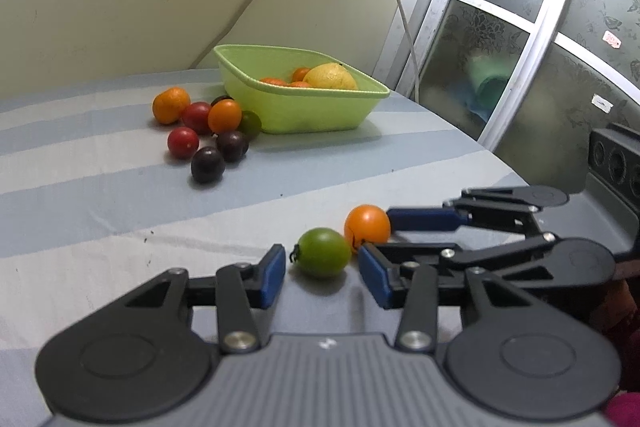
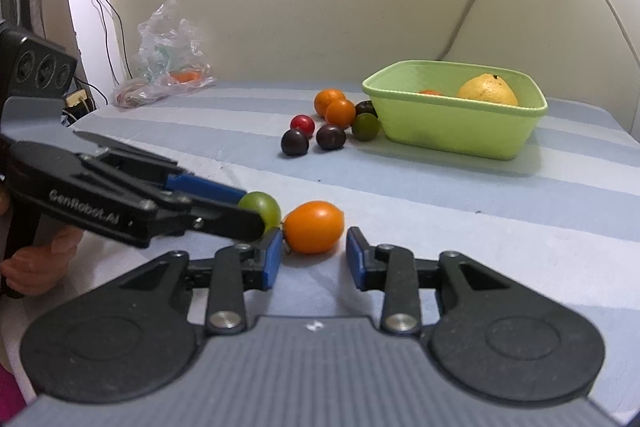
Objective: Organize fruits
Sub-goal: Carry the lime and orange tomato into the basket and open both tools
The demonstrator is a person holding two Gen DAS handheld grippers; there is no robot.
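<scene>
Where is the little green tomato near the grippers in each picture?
Left wrist view: the green tomato lies low in the middle, between the left gripper's open blue pads.
Right wrist view: it sits left of centre, partly hidden behind the left gripper's finger.
Shared landmark: the orange tomato beside it, on its right in both views.

Orange fruit (image 2: 315,226) between parted hand-held gripper (image 2: 313,259) pads
</scene>
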